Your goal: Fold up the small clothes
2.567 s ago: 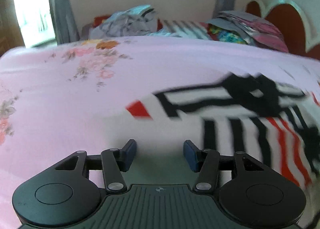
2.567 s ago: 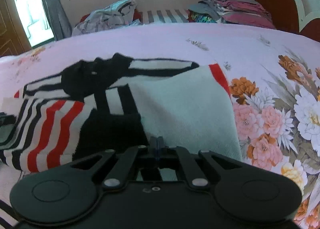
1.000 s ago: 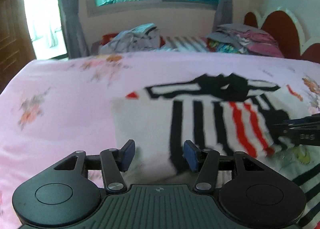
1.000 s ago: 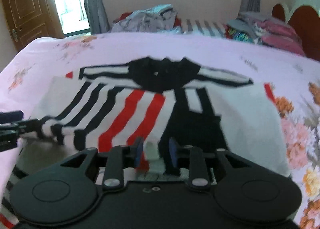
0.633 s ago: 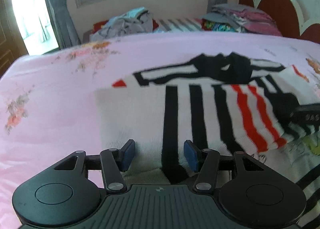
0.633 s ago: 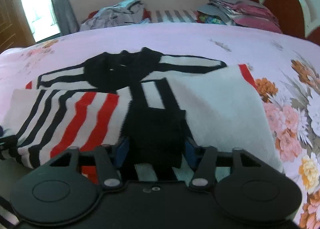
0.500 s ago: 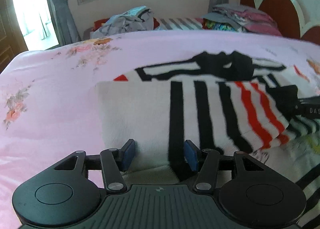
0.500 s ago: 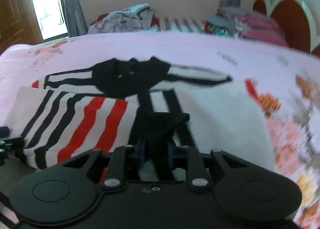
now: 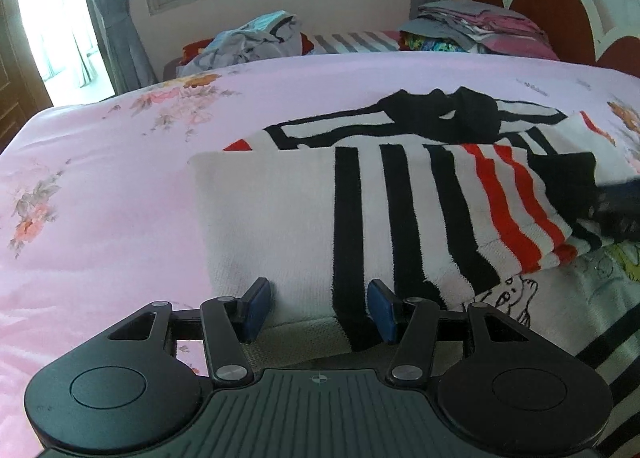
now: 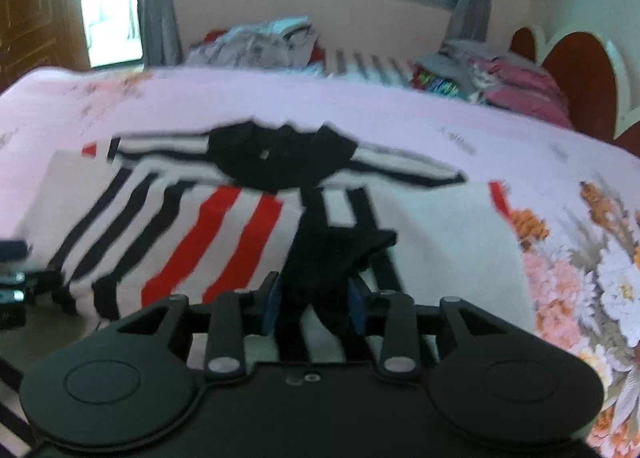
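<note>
A small knitted sweater [image 9: 400, 201], white with black and red stripes and a black collar, lies on the pink bedspread [image 9: 100, 185]. Its left side is folded over the middle. My left gripper [image 9: 318, 312] is open, its blue pads either side of the sweater's near hem. In the right wrist view the sweater [image 10: 240, 225] fills the middle. My right gripper [image 10: 314, 304] is partly open, with a black fold of the sweater between its pads [image 10: 272, 304]. The right gripper also shows at the right edge of the left wrist view [image 9: 624, 205].
A white garment with cartoon prints [image 9: 560, 298] lies under the sweater's near edge. Piles of clothes [image 9: 248, 37] and folded stacks [image 9: 480, 25] sit at the far end of the bed, by the red headboard [image 9: 552, 13]. A window and door lie beyond.
The left gripper has stayed open at the hem. The right gripper opened, narrowed on the black fold, then widened slightly; its view now swings and blurs.
</note>
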### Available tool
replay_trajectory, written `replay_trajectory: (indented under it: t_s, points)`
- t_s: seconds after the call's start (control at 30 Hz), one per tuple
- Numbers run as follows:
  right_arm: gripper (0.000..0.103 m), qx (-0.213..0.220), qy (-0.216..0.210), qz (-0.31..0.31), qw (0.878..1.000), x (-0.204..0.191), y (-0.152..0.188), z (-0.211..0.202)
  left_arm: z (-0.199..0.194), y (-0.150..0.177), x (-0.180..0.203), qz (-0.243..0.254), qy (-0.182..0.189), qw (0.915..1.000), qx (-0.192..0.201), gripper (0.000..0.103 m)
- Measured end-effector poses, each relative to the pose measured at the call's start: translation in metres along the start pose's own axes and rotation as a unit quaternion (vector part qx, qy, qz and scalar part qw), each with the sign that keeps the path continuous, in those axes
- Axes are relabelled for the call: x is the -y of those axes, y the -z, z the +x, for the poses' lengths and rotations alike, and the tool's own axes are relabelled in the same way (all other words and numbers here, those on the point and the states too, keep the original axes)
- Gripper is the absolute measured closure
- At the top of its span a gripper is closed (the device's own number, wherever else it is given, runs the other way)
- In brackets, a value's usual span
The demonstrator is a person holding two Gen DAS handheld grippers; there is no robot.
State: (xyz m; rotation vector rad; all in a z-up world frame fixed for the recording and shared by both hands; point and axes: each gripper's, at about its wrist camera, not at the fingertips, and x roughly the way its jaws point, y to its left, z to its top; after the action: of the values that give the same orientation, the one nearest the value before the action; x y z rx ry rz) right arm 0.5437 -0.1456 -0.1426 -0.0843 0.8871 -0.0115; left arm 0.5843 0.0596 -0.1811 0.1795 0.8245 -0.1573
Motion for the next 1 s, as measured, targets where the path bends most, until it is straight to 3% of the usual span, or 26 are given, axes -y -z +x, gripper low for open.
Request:
replay_trajectory:
  t_s: [0.33, 0.53, 0.73, 0.93, 1.0]
  points:
    - [0.068, -0.012, 0.003, 0.027, 1.000, 0.004, 0.000, 0.000, 0.003, 0.002, -0.004, 0.008, 0.011, 0.9999, 0.005, 0.049]
    - [0.068, 0.045, 0.014, 0.041, 0.998, 0.002, -0.005, -0.024, 0.004, 0.003, -0.006, 0.003, 0.014, 0.9999, 0.006, 0.049]
    - [0.065, -0.012, 0.017, 0.040, 0.999, 0.007, 0.000, 0.007, 0.004, 0.006, -0.006, -0.002, 0.013, 0.9999, 0.009, 0.049]
    - [0.066, -0.010, 0.010, 0.043, 0.999, 0.010, 0.000, 0.005, 0.001, 0.003, -0.002, 0.004, 0.002, 1.0000, 0.004, 0.049]
    - [0.066, 0.009, 0.001, 0.051, 0.999, 0.013, 0.001, -0.010, -0.005, 0.002, -0.002, 0.006, -0.005, 0.9999, 0.009, 0.033]
